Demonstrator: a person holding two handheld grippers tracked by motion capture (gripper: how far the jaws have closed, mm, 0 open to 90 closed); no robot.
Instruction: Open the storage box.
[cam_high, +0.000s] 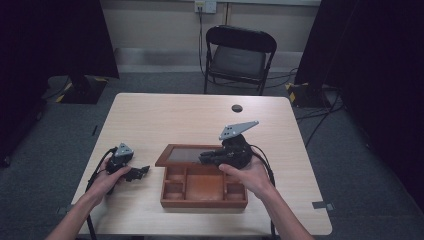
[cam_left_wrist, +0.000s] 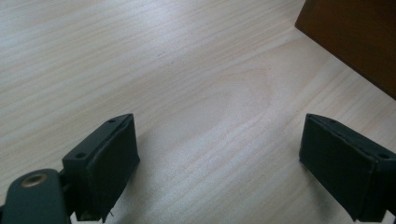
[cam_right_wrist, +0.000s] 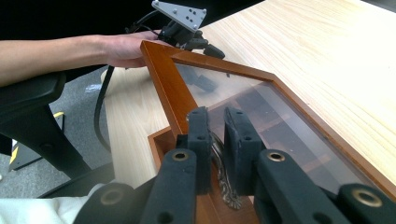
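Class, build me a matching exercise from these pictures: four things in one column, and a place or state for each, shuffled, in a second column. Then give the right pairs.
Things
1. left gripper
2. right gripper
3. folding chair
4. wooden box's glass lid

Places or states
A. stands on the floor beyond the table's far edge
B. raised and tilted, the compartments below uncovered
C. jaws wide apart over bare tabletop, nothing between them
D. jaws closed on the ornate metal handle at the lid's edge

Pairs: 1-C, 2-D, 3-A, 4-B

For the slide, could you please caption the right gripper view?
Right gripper fingers pinch the metal handle of the wooden box's glass lid, lifted open.
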